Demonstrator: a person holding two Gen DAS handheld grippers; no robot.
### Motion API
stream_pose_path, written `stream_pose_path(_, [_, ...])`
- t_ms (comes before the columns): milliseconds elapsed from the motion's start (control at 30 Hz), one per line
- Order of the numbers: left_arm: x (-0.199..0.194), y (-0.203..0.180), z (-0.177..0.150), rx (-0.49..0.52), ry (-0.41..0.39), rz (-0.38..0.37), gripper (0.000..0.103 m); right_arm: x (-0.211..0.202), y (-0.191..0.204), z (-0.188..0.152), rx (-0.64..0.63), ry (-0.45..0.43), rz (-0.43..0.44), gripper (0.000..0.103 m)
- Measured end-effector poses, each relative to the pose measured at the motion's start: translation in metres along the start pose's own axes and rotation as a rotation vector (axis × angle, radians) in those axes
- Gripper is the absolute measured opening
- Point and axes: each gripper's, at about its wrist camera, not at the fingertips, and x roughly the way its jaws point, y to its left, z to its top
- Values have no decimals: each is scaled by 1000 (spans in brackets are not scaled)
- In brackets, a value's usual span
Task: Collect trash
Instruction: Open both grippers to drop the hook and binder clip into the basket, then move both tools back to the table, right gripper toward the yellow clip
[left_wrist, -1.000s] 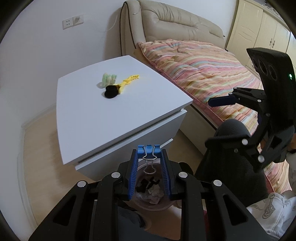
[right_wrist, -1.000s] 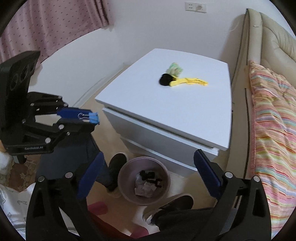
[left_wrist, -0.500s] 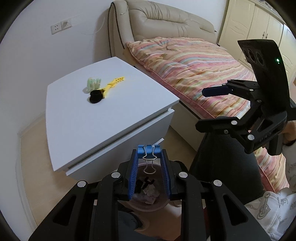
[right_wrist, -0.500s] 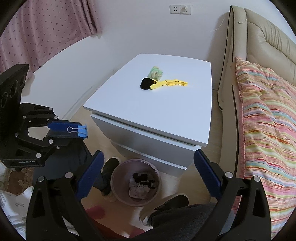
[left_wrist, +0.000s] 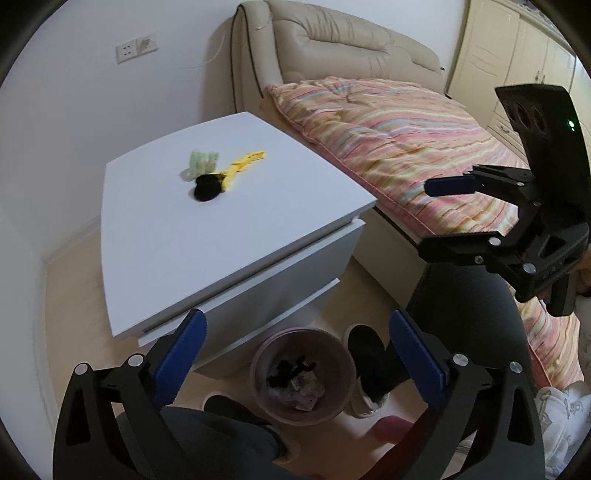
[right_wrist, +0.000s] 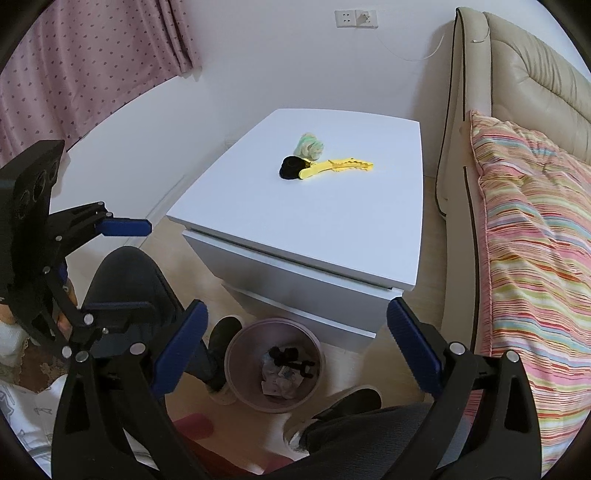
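Beside a bed (left_wrist: 399, 147) with a striped quilt, a white nightstand (left_wrist: 221, 229); below its drawer fronts, on the floor, a pink bin (left_wrist: 303, 373) already part full of scraps. Left on the nightstand top, toward the far side: a cluster of three bits, touching or nearly so — a black lump (left_wrist: 207, 187), a yellow clip (right_wrist: 334, 167) with its long axis running across the top toward the bed, and a pale green wad (left_wrist: 201, 162) just behind. Left gripper (left_wrist: 295, 354) above the bin, jaws opening, nothing between them. Right gripper (right_wrist: 295, 349) also above the bin, fingers spread wide and empty. Cluster up and ahead of both sets of fingers; judged from the views, neither hand clearly nearer.
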Motion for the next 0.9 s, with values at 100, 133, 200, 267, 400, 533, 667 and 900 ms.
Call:
stream_pose_path(100, [-1, 5, -1, -19, 1, 6, 95, 2, 1, 0, 0, 2, 9, 97])
stream_pose_path(133, [-1, 6, -1, -22, 0, 8, 95, 2, 2, 0, 0, 2, 10, 97])
stream_pose_path(200, [-2, 8, -1, -30, -5, 7, 95, 2, 2, 0, -1, 0, 11, 97])
stream_pose_path(267, [-3, 9, 0, -35, -14, 11, 95, 2, 2, 1, -1, -3, 13, 97])
stream_pose_path(400, [-2, 14, 1, -48, -19, 16, 95, 3, 2, 3, 1, -2, 22, 97])
stream_pose_path(533, [-1, 22, 5, -68, -29, 16, 95, 4, -1, 14, -8, -6, 33, 97])
stream_pose_path(667, [0, 32, 10, -87, -35, 14, 95, 7, -4, 33, -51, 0, 20, 97])
stream_pose_path(900, [-1, 49, 27, -106, -68, 26, 95, 20, -10, 85, -162, 20, 22, 97])
